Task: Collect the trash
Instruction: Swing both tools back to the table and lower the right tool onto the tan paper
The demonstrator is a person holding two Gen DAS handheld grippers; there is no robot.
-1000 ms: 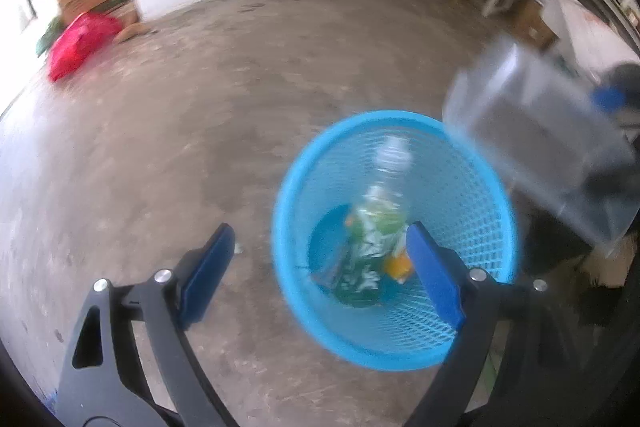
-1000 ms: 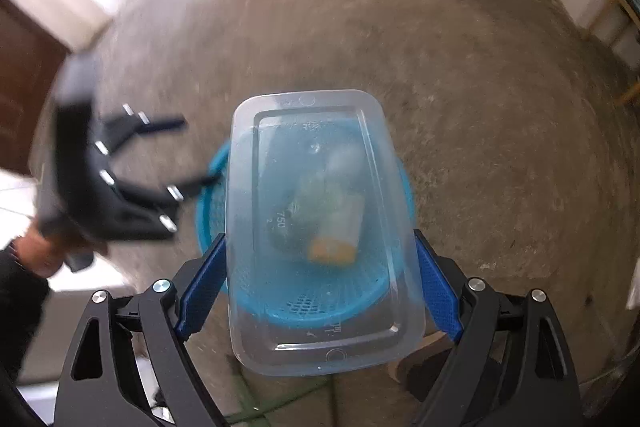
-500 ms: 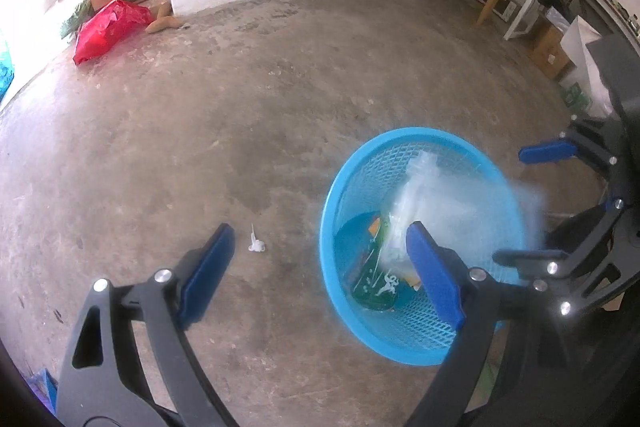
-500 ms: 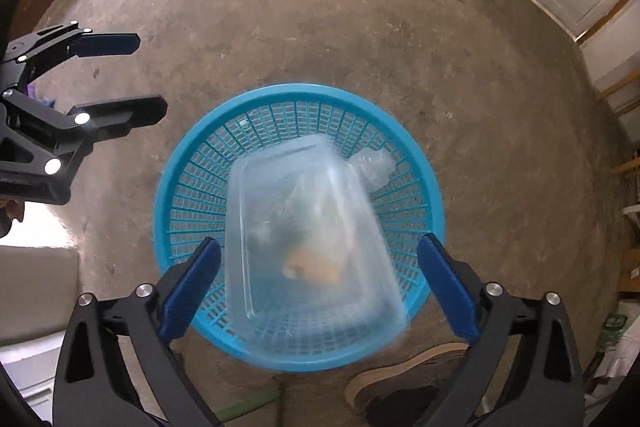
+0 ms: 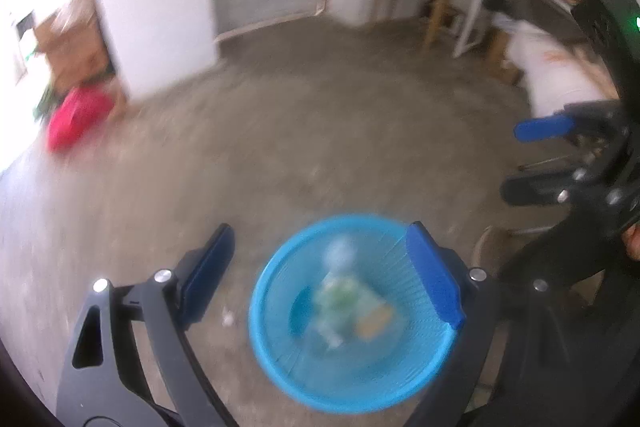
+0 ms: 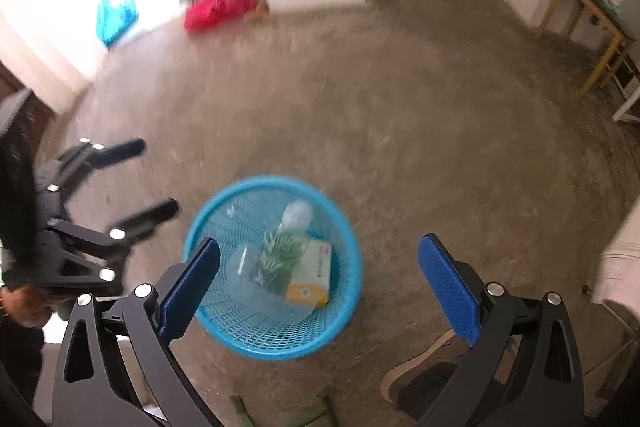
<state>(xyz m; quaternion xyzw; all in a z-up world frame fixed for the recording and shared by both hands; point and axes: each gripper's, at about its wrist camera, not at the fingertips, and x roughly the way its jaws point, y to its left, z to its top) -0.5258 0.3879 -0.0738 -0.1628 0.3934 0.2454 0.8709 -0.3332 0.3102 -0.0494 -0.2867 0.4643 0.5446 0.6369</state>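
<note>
Lying in the blue basket (image 6: 224,327), a carton (image 6: 310,279) bears unreadable print; both hand-held grippers spread, empty.

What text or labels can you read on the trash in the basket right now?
None can be read.
Small carton in the blue basket: a dark printed line and a round mark, too small and blurred to read.
Bottle: green leaf-pattern label, no legible words.
Clear plastic container: no print visible.
Left wrist view: everything is motion-blurred.

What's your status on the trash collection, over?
Left gripper open, empty. Right gripper open, empty. Clear container in blue basket with bottle. Nothing in the way.
</note>
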